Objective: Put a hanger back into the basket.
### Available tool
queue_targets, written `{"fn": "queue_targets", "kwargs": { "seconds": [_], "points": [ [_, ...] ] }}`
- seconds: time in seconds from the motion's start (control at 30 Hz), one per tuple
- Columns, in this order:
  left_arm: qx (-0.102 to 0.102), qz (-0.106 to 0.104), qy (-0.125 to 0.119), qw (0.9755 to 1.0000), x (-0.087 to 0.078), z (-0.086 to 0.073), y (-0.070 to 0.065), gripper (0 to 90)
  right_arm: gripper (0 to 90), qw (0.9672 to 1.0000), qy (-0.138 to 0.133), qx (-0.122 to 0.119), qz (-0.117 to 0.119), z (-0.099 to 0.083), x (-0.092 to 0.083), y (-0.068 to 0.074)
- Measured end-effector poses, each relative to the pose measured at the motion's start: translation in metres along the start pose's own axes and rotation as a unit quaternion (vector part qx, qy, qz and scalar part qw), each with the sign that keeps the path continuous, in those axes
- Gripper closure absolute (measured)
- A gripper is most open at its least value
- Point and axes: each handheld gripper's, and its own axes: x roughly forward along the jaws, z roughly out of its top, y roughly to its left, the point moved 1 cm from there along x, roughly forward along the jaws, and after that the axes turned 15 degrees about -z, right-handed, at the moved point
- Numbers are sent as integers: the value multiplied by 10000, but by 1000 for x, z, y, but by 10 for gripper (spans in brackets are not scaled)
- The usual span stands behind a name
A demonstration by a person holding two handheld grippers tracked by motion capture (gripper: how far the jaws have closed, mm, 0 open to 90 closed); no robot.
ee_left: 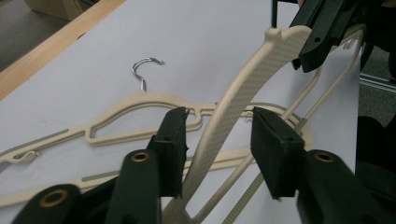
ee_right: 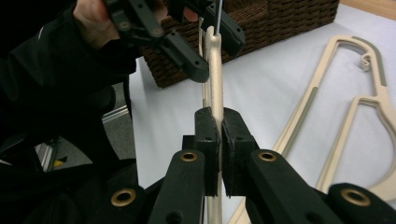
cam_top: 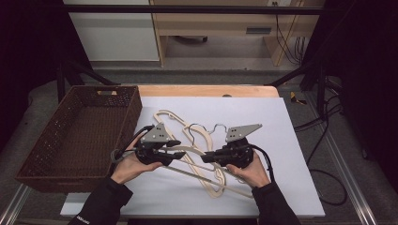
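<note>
**Cream hanger held up between two grippers**

The right gripper view shows what the high view cannot: the right gripper point(ee_right: 219, 135) has its jaws pressed together on the flat arm of the lifted hanger point(ee_right: 215, 70), pinching it edge-on. The left gripper view gives the other end: the left gripper point(ee_left: 217, 135) stands spread, the hanger's arm point(ee_left: 243, 93) running up between its jaws, against or just beside the left one and apart from the right.

In the high view the left gripper point(cam_top: 176, 149) and right gripper point(cam_top: 209, 157) sit near the table's point(cam_top: 291, 187) near edge, with the hanger point(cam_top: 195, 151) spanning them; hands and gripper bodies hide the contact there. More hangers point(cam_top: 171, 117) lie flat on the white surface beyond and beneath, overlapping so that their number is hard to make out. A brown basket point(cam_top: 75, 136) stands at the left.
</note>
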Motion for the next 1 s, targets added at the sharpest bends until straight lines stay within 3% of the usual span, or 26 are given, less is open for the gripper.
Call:
{"fn": "queue_targets", "kwargs": {
  "seconds": [0.1, 0.37, 0.5, 0.73, 0.87, 1.0],
  "points": [
    [25, -70, 49, 10000, 1, -1, -1, 674, 870, 9999, 40, -54, 75, -1, 1, 2],
    [165, -200, 322, 9991, 2, -4, -6, 730, 857, 9997, 118, -132, 180, -4, 2, 1],
    [73, -426, 270, 9987, 3, -6, -9, 795, 793, 9996, 39, -204, -165, -5, 2, -1],
    [-18, -570, 161, 9982, 3, -6, -19, 853, 655, 9978, -116, -316, -565, -5, 2, 1],
    [-70, -355, 81, 9993, 2, -5, -24, 862, 546, 9954, -284, -306, -867, -4, -3, 1],
    [-245, -131, -165, 9995, -5, -4, -27, 862, 389, 9903, -602, -203, -1232, -4, -17, -1]
  ]
}}
